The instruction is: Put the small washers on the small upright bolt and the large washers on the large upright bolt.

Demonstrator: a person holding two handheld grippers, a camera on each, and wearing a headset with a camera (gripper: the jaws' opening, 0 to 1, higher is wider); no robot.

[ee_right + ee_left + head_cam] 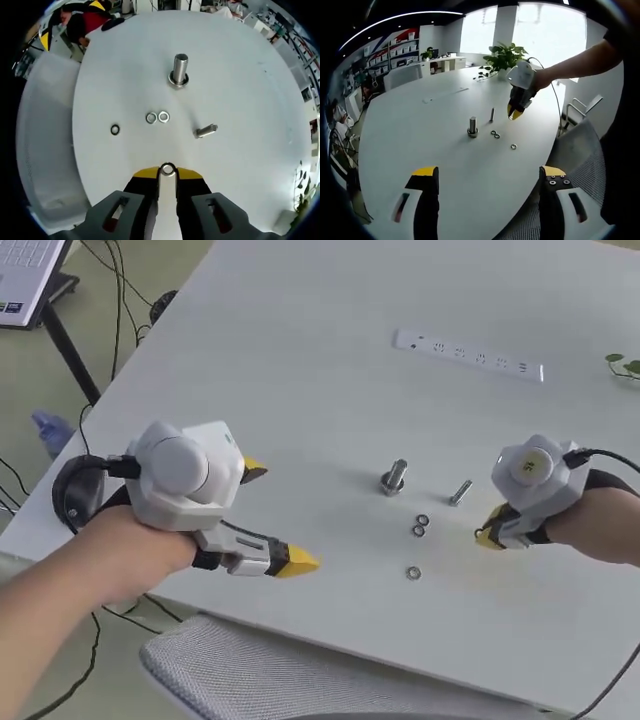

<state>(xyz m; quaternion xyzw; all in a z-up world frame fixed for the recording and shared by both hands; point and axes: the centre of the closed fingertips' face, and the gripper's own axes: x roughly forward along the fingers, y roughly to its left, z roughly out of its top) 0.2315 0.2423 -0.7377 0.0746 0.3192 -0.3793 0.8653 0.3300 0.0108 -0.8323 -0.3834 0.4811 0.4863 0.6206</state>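
Note:
The large bolt [394, 478] [179, 69] stands upright mid-table with a ring around its base. Right of it stands the thin small bolt [460, 492] [492, 114] [206, 131]. Two washers [420, 526] [157, 117] lie side by side in front of the bolts, and a third washer [413, 572] [115, 129] lies nearer the table edge. My right gripper [490, 537] [168, 172] is shut on a washer [168, 170], pinched at its yellow tips just right of the loose ones. My left gripper [278, 517] [489, 172] hovers open and empty at the table's near left.
A white power strip [468, 355] lies at the back of the white table [300, 370]. A grey chair [300, 670] sits below the near edge. A laptop [25, 270] on a stand is far left, with cables on the floor.

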